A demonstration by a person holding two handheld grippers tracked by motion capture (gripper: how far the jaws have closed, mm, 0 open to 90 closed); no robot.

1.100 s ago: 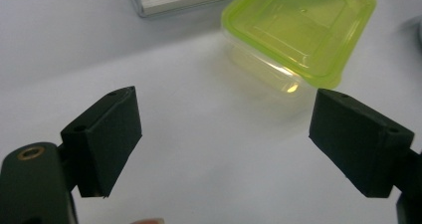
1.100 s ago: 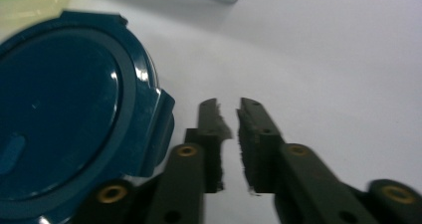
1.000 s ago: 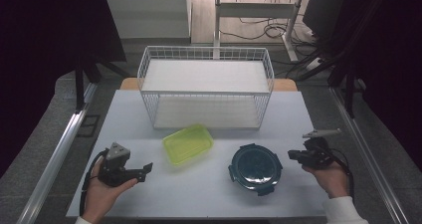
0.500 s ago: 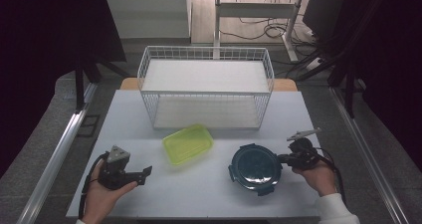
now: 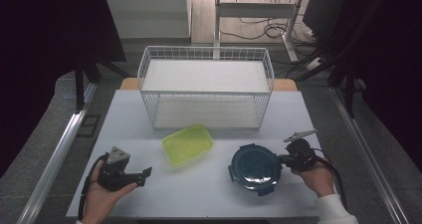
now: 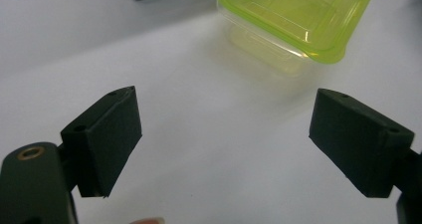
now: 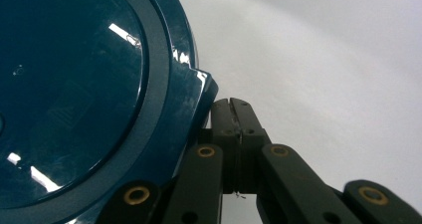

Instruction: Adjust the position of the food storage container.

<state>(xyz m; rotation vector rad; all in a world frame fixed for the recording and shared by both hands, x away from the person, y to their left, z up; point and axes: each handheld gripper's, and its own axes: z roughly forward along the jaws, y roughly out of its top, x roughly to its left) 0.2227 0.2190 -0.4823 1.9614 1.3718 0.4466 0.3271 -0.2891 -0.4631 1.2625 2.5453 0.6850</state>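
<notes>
White tabletop (image 5: 214, 194), matte and pale. At twelve o'clock, a white wire basket (image 5: 206, 87), standing square to the far edge. Near the centre, just toward seven o'clock of the basket, a lime-green lidded container (image 5: 188, 143), lying flat, turned slightly askew. At four o'clock, a round dark-teal lidded container (image 5: 255, 168) with clip tabs around its rim, flat on the surface, near the green one but apart from it.

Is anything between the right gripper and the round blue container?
Nothing visible. The right gripper, jaws shut together with nothing between them, has its tips right at the container's side latch tab. Bare table lies around them; the yellow-green box sits apart.
</notes>
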